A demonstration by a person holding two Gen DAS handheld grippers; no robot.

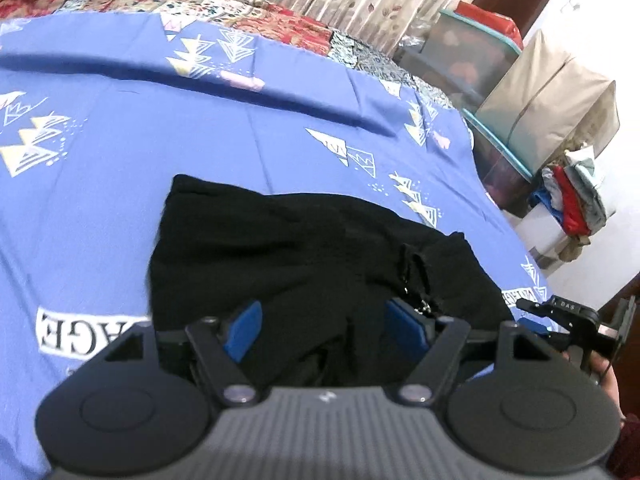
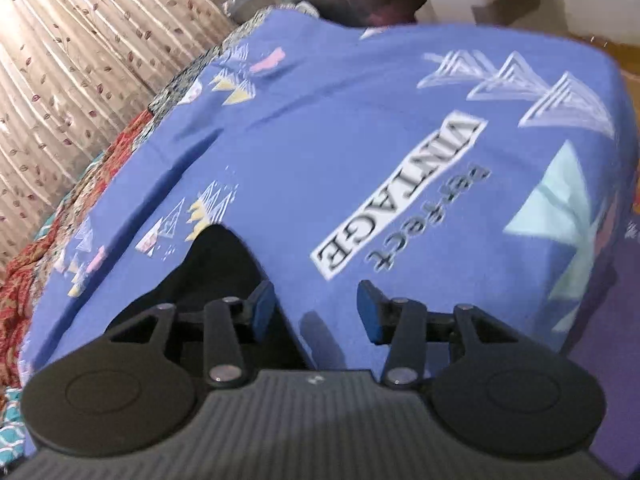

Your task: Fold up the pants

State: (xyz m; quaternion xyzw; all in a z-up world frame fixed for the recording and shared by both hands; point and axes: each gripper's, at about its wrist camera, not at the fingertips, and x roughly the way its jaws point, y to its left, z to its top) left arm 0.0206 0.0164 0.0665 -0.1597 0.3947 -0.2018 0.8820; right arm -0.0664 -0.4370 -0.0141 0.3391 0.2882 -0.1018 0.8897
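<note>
Both jaws gape wide, holding nothing. Black pants (image 1: pixel 304 256) lie bunched on the bed's blue sheet (image 1: pixel 120 152), beside its VINTAGE print (image 2: pixel 396 196). Soft, limp cloth; I'd pinch its edge.

We see a bed under a blue sheet (image 1: pixel 120 128) printed with triangles and a "VINTAGE" label (image 2: pixel 396 196), over a red patchwork quilt (image 1: pixel 280 20). Leaf-print curtains (image 2: pixel 80 60) hang behind it. To the side sit stacked plastic bins (image 1: pixel 472 60), a beige bag (image 1: pixel 552 100), some piled clothes (image 1: pixel 572 200) and a white wall (image 1: pixel 600 20).
</note>
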